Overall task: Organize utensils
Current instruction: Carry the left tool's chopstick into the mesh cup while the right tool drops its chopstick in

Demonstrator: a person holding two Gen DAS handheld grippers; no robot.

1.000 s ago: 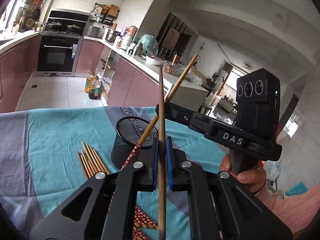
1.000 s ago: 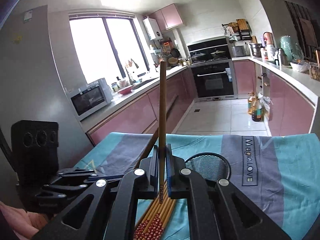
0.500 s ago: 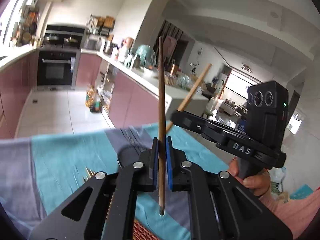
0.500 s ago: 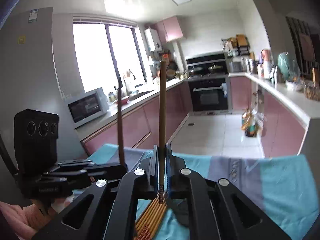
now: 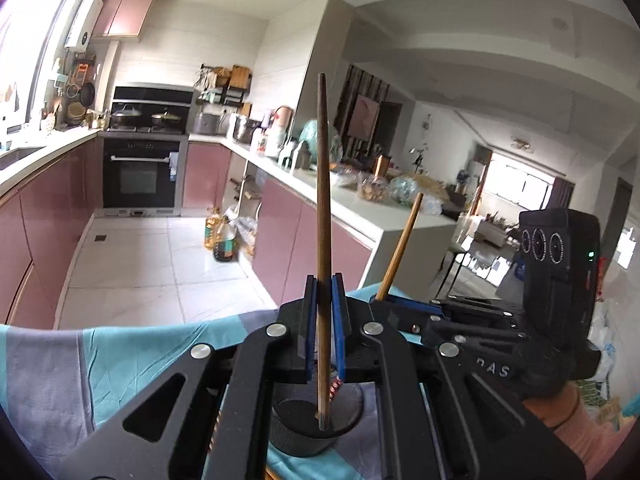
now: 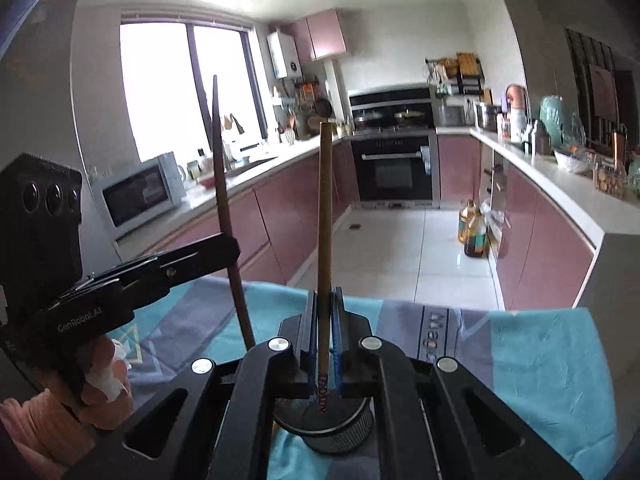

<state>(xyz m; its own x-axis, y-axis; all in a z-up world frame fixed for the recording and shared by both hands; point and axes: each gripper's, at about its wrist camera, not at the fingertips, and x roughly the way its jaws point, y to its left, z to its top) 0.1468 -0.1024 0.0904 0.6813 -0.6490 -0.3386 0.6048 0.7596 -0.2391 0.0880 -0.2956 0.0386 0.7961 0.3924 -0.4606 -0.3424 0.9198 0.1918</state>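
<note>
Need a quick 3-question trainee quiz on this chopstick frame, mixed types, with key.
1. True or false: both grippers are shut on a chopstick.
2. What sits below the left gripper? A) mesh cup B) plate C) drawer
3. Fill in: the right gripper holds its light chopstick roughly ____.

Key: 1 true, the left gripper clamps the dark chopstick; 2 A, the mesh cup; 3 upright.

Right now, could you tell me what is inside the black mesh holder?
Only the two chopsticks' lower ends hang over the black mesh holder: dark chopstick, lighter chopstick. Gripper bodies cover much of its inside, so other contents cannot be seen.
</note>
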